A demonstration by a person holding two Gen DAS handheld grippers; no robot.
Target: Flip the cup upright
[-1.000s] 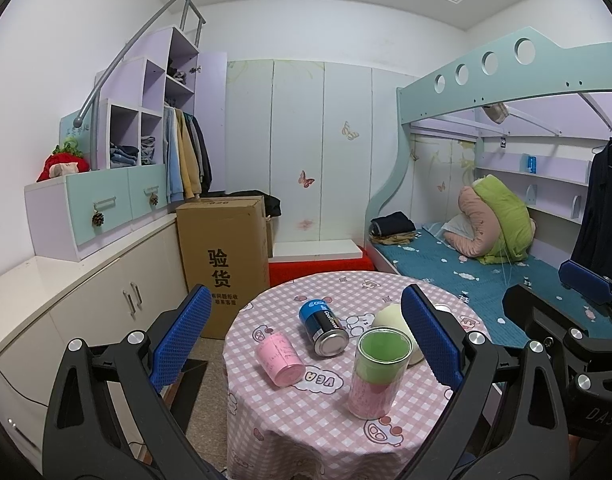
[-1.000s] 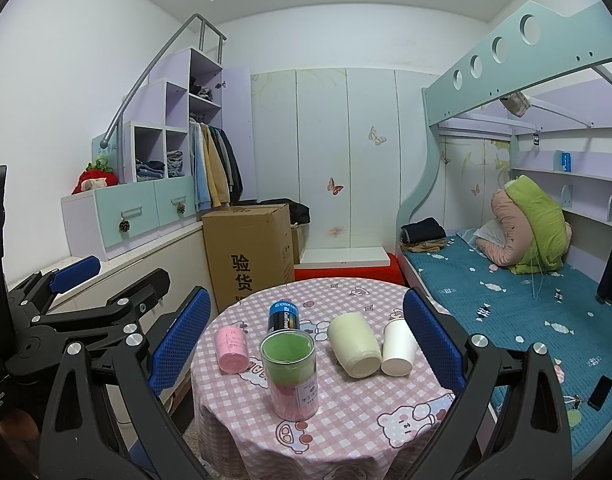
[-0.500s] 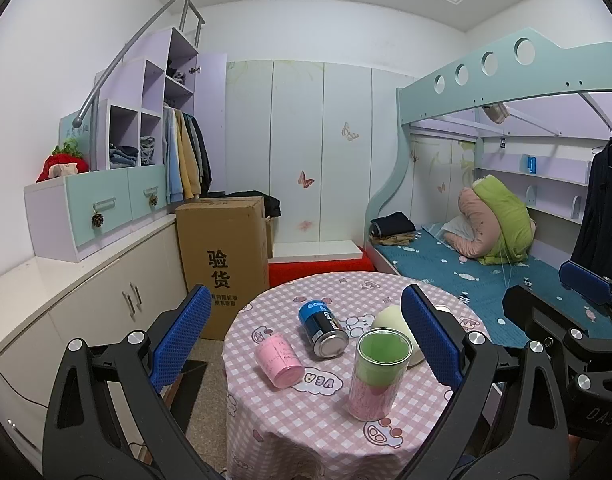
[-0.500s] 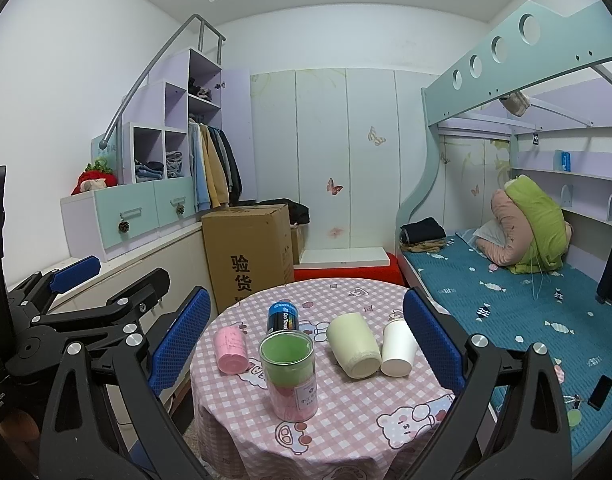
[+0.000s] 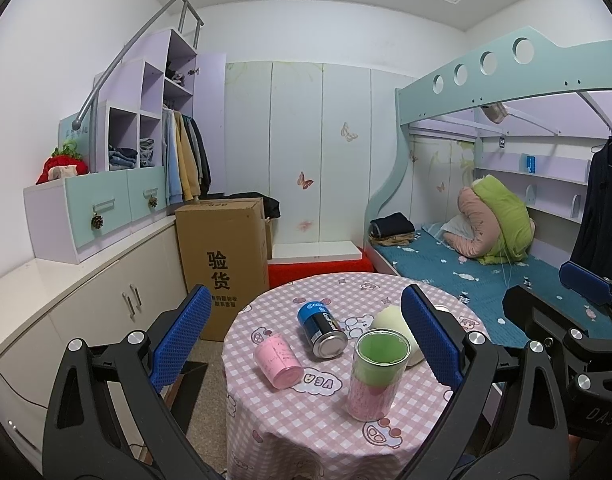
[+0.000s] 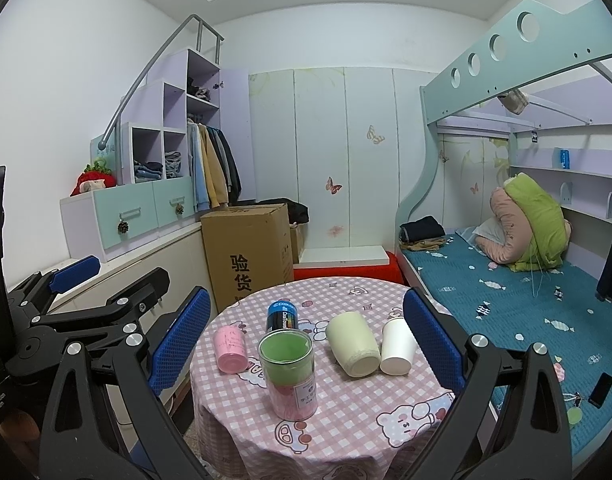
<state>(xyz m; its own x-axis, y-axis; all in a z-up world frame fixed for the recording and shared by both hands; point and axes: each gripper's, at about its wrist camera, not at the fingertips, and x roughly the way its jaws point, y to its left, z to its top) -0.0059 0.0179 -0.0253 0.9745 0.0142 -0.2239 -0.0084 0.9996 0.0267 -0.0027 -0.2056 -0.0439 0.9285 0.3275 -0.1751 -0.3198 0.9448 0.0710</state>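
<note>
A small round table (image 5: 306, 420) with a pink checked cloth holds several cups. A pink cup (image 5: 277, 361) (image 6: 230, 343) lies on its side at the left. A pale green cup (image 6: 353, 343) (image 5: 389, 320) lies on its side. A white paper cup (image 6: 397, 345) stands mouth down beside it. A clear jar (image 5: 377, 372) (image 6: 290, 372) with green and pink contents stands upright at the front. My left gripper (image 5: 306, 336) and right gripper (image 6: 306, 336) are both open and empty, held back from the table.
A blue and black can (image 5: 321, 328) (image 6: 282, 315) lies on the table behind the jar. A cardboard box (image 5: 222, 256) stands behind the table on the left. Low cabinets (image 5: 86, 300) run along the left, a bunk bed (image 5: 485, 272) along the right.
</note>
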